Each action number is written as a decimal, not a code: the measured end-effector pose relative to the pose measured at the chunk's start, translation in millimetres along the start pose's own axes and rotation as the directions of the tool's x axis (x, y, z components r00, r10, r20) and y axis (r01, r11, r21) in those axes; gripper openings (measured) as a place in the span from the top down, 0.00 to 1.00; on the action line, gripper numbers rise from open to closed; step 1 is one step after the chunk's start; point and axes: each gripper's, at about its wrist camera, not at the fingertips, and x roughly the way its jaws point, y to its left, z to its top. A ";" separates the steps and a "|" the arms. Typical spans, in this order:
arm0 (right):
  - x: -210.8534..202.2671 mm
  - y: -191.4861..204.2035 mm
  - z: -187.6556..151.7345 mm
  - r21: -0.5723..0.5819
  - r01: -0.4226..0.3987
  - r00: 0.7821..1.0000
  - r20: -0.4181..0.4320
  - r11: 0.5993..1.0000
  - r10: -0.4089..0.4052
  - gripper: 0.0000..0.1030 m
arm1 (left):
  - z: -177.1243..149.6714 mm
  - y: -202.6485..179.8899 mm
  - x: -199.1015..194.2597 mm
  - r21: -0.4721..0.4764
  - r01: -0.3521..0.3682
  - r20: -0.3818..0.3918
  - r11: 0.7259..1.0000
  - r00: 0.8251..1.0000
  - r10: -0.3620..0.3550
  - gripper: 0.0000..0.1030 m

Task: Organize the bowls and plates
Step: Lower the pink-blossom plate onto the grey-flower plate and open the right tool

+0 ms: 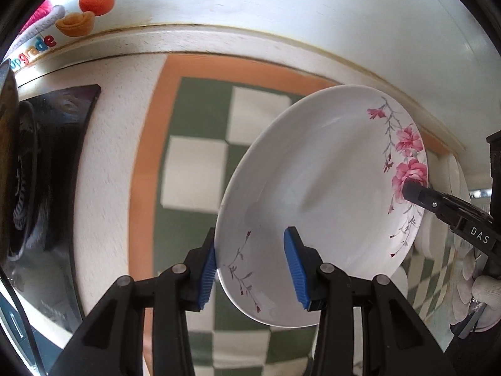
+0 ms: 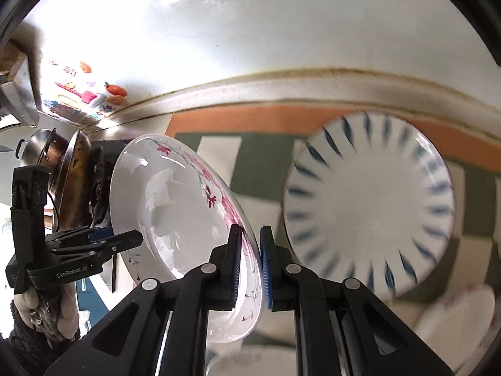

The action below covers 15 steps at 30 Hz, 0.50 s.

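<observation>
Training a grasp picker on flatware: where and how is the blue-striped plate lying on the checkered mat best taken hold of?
Take the blue-striped plate by its rim, one finger above and one beneath the edge. It lies flat and face up on the checkered mat, so only the raised rim offers a pinch. Come low from the near edge, which faces the right tool; that tool is now shut on the floral plate.

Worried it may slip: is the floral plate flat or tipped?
Tipped: the floral plate is on edge above the mat, with the left claw and right claw at opposite rims.
</observation>
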 end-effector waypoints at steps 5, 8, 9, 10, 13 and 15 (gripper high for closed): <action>-41.4 -23.1 -56.5 0.043 0.010 1.000 0.000 0.999 -0.010 0.86 | -39.0 -32.2 0.8 0.054 0.016 -0.024 0.998 1.000 -0.014 0.63; -59.9 -35.1 -88.8 0.068 0.016 1.000 0.004 0.998 -0.017 0.86 | -59.2 -53.8 6.3 0.095 0.014 -0.046 0.995 0.999 -0.010 0.63; -63.7 -38.2 -98.3 0.074 0.018 1.000 0.005 0.997 -0.019 0.86 | -63.6 -56.0 12.6 0.106 0.013 -0.056 0.994 0.998 -0.007 0.63; -68.7 -45.3 -110.6 0.086 0.017 1.000 0.004 0.996 -0.017 0.86 | -71.9 -59.4 12.6 0.120 0.012 -0.064 0.993 0.998 -0.004 0.63; -76.5 -55.7 -142.5 0.103 0.025 1.000 -0.001 0.994 -0.025 0.86 | -93.3 -74.3 28.8 0.150 0.008 -0.094 0.989 0.996 0.007 0.63; -78.8 -65.6 -163.6 0.124 0.027 1.000 -0.014 0.992 -0.025 0.86 | -104.8 -83.4 37.5 0.160 0.015 -0.122 0.987 0.993 0.005 0.63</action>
